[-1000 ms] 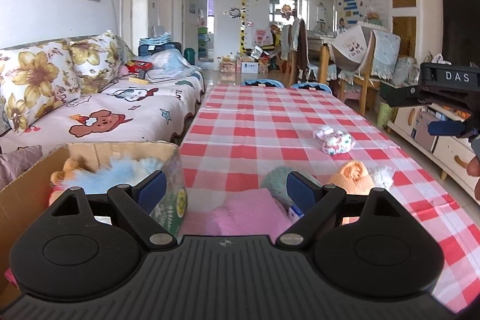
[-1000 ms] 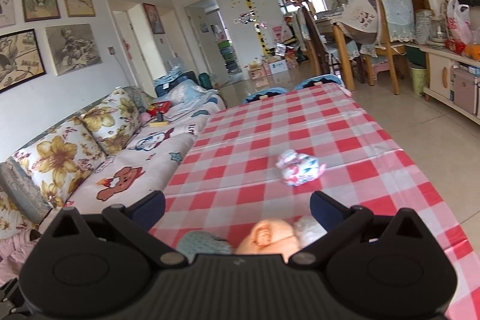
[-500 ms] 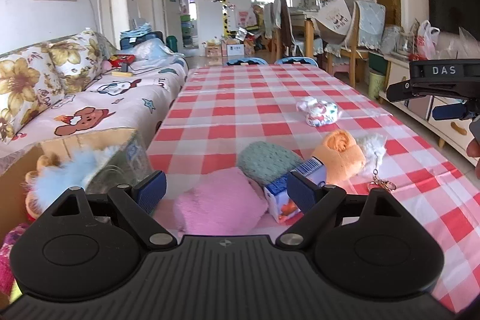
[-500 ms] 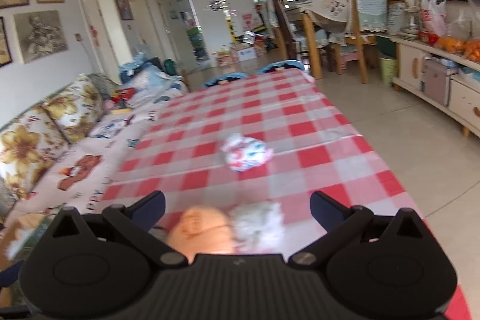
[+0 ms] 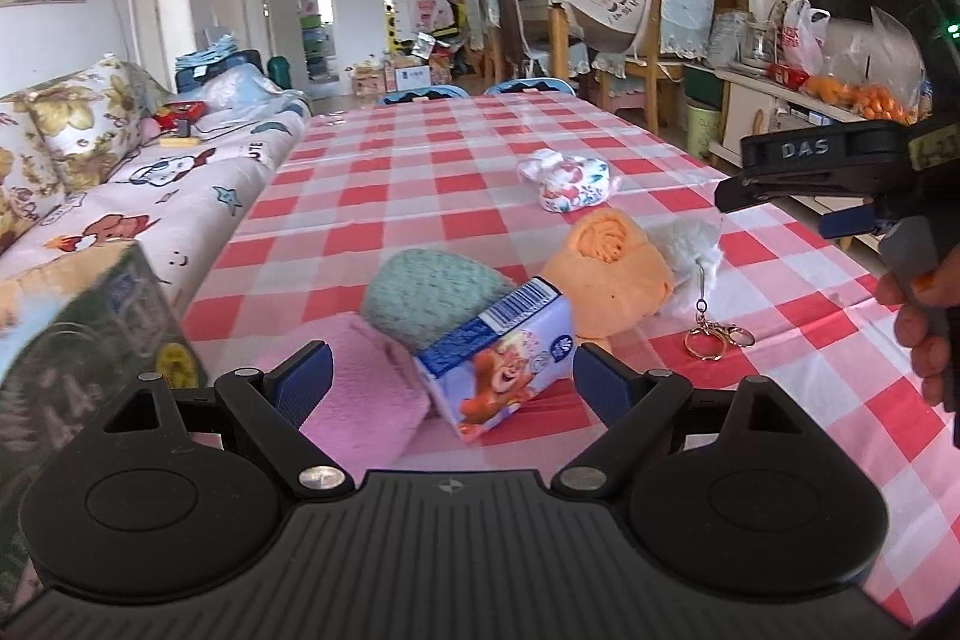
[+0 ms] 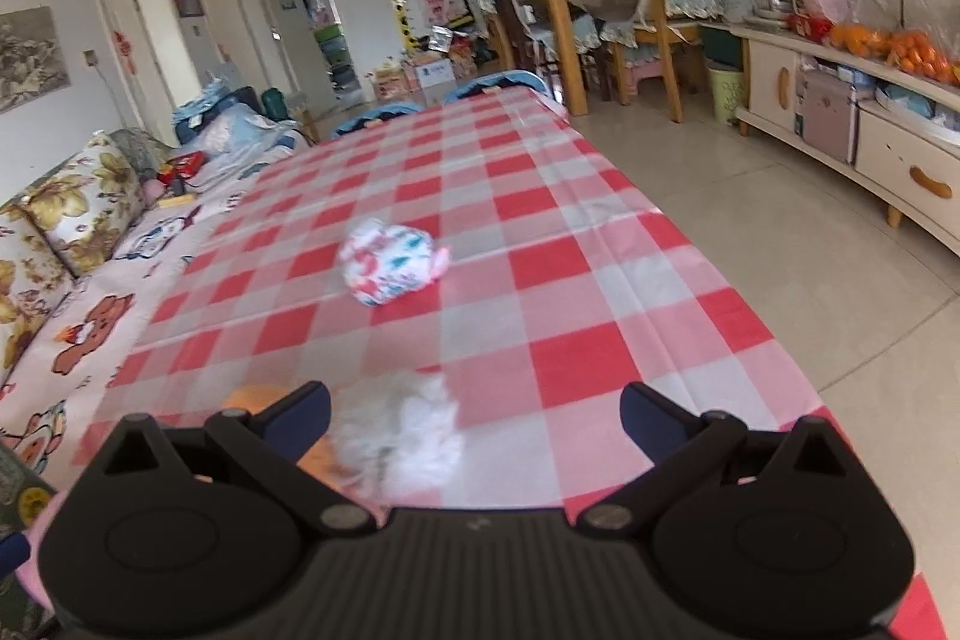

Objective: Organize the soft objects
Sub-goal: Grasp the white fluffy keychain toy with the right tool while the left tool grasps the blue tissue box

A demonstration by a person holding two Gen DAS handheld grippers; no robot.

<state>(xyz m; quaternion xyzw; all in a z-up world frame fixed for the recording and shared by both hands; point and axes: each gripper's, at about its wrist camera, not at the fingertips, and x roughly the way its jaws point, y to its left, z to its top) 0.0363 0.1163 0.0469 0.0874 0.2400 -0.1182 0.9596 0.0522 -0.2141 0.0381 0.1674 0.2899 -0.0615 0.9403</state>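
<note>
My left gripper (image 5: 450,383) is open, low over a pile on the red-checked table (image 5: 420,172). Between its fingers lie a pink soft cloth (image 5: 360,394) and a small tissue pack (image 5: 501,367). Just beyond are a teal knitted piece (image 5: 432,292), an orange plush (image 5: 618,268) and a white fluffy keychain (image 5: 690,244). A floral fabric bundle (image 5: 567,181) lies farther off. My right gripper (image 6: 474,415) is open above the white fluffy keychain (image 6: 402,430), with the orange plush (image 6: 255,394) at its left finger and the floral bundle (image 6: 390,262) ahead.
A cardboard box (image 5: 102,316) stands at the table's left front corner. A sofa (image 5: 150,196) runs along the left side. A person's hand (image 5: 918,334) shows at the right edge. The table's right edge (image 6: 750,316) drops to bare floor, with a sideboard (image 6: 870,148) beyond.
The left gripper has swung right, away from the box, and now faces the pile. The right gripper has moved right, so the white fluffy keychain sits between its fingers instead of the orange plush.
</note>
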